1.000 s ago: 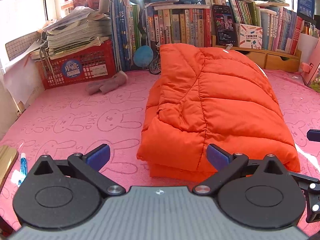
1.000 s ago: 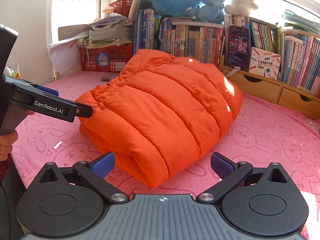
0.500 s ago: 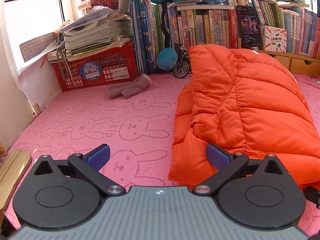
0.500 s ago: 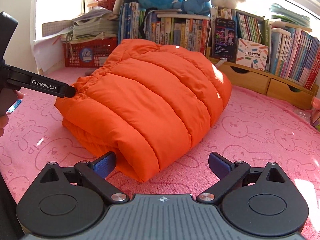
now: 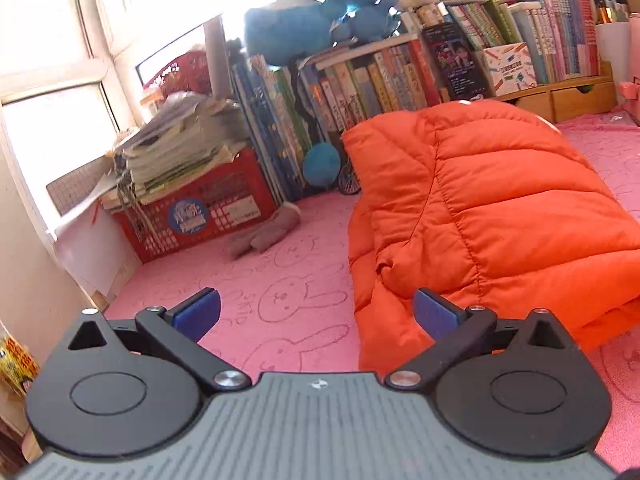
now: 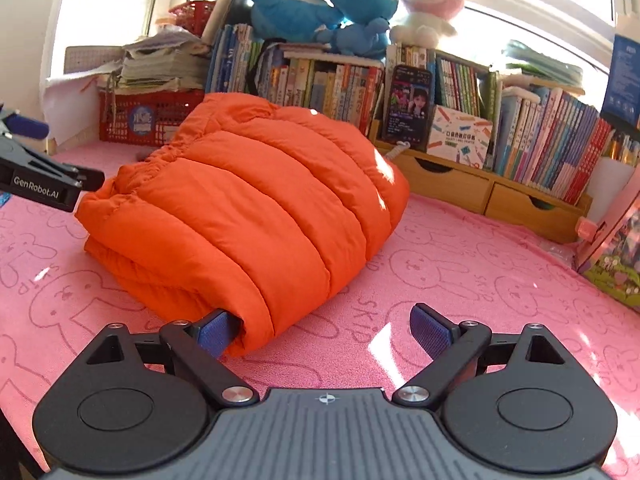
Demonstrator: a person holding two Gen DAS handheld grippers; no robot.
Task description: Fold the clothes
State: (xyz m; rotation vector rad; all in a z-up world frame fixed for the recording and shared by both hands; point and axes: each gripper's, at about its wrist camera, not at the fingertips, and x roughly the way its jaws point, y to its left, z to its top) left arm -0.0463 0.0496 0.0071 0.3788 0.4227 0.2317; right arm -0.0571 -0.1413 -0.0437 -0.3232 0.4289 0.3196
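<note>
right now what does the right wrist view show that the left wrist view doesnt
Only the right wrist view shows the left gripper from outside, beside the jacket's edge, and the pink picture book.

Only the left wrist view shows the grey plush toy on the mat and the toy bicycle.

Both show the folded orange puffer jacket on the pink bunny mat, the red crate and the bookshelf.

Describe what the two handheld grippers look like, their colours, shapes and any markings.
Both look alike. The right gripper has a ribbed grey body with a small crosshair mark, two round black discs, black linkage arms with silver pivot screws, and blue textured finger pads. The left gripper shows the same build; seen side-on from the right wrist view, its black arm carries white "GenRobot.AI" lettering. No cables, sleeves or hands are visible.
</note>
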